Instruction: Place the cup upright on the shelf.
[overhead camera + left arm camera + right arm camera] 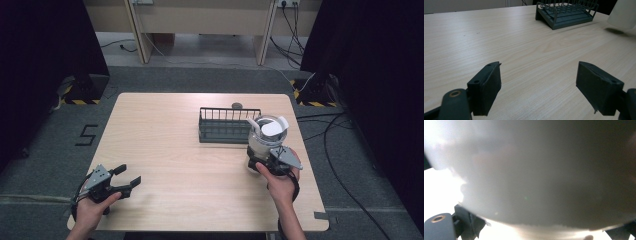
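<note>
White container [267,134] stands at the right side of the bench [165,150], just in front of the dark wire rack [227,125], gripped low on its body by the right tool [270,162]. Right tool: jaws clenched on the container's sides; in the right gripper view the pale body [536,175] sits hard against the camera, blurred, with a jaw edge at each lower corner. Left tool [125,182]: jaws spread wide, holding nothing, above bare bench at the near left; the left gripper view confirms the open gap [537,87]. Container: whitish, roughly cylindrical, with a clear rim and white flaps or lid parts on top; detail unclear. Its long axis is upright, opening upward. A small dark round object [237,105] lies behind the rack.
</note>
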